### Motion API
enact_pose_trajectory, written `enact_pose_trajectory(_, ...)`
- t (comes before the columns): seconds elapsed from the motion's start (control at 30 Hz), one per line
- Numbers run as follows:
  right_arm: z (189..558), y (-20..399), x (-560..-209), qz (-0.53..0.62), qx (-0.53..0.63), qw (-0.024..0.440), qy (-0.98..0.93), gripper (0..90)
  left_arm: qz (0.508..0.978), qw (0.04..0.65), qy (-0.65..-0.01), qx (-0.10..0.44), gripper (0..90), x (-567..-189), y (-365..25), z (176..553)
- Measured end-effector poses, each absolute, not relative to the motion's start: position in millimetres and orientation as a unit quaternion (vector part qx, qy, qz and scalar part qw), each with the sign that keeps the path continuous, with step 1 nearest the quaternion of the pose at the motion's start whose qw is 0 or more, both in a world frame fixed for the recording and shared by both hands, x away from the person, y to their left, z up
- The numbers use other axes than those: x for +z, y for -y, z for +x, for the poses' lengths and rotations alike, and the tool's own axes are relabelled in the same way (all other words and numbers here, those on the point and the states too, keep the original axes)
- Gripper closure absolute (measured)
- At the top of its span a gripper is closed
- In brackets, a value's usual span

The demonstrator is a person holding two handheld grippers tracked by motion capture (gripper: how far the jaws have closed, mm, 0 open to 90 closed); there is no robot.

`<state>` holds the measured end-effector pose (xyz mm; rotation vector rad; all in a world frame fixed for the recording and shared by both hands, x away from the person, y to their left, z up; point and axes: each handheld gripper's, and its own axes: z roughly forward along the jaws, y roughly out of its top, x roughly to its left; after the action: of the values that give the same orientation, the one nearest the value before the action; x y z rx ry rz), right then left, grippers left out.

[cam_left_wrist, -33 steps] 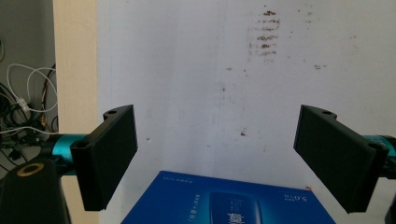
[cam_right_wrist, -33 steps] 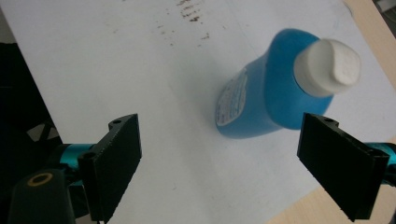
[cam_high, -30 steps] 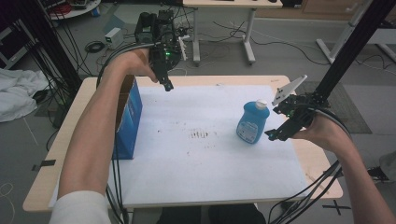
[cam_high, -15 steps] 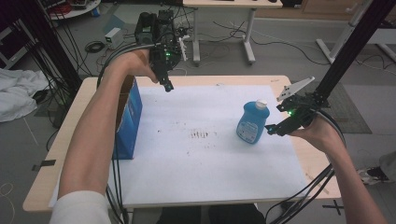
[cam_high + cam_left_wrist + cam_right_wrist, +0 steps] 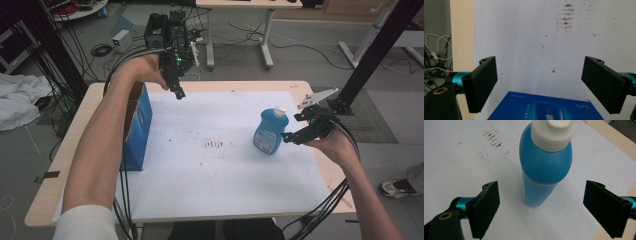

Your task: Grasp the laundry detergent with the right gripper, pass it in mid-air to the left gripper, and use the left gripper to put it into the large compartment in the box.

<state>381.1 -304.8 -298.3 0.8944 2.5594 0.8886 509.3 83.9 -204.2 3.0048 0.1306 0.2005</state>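
A blue bottle [image 5: 269,132] with a white cap stands upright on the white sheet at the table's right. My right gripper [image 5: 294,135] is open just to its right, apart from it. In the right gripper view the blue bottle [image 5: 545,167] stands ahead of the wide-apart jaws, not between them. A blue box [image 5: 136,125] stands on the table's left side. My left gripper [image 5: 177,90] hangs open above the table's far left, over the box's far end. The blue box's top [image 5: 544,107] shows below the spread jaws in the left gripper view.
A white sheet [image 5: 215,170] with a brown smudge [image 5: 214,144] at its middle covers the wooden table [image 5: 65,165]. Cables trail from both grippers over the table edges. Black frame posts [image 5: 372,50] stand at the right, and desks and cables fill the floor behind.
My right gripper has drawn back a little to the right of the bottle and lowered slightly. The left gripper and the box have stayed put.
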Motion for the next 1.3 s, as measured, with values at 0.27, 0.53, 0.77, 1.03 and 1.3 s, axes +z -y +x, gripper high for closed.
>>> enact_pose_trajectory(0.27,389,305,-315,0.323,0.324,0.138,-0.878,12.9,0.995,0.065,-0.041,0.066,13.5,-204,-83,508)
enact_pose_trajectory(0.53,395,305,-330,0.324,0.341,0.131,-0.873,12.8,0.995,0.059,-0.042,0.065,13.5,-207,-83,508)
enact_pose_trajectory(0.77,400,302,-337,0.335,0.35,0.122,-0.866,12.9,0.995,0.067,-0.047,0.065,13.5,-207,-82,507)
enact_pose_trajectory(1.03,408,299,-345,0.328,0.355,0.125,-0.867,12.8,0.995,0.063,-0.044,0.066,13.5,-207,-81,507)
enact_pose_trajectory(1.3,410,295,-353,0.33,0.357,0.119,-0.866,12.8,0.995,0.062,-0.045,0.064,13.5,-208,-82,507)
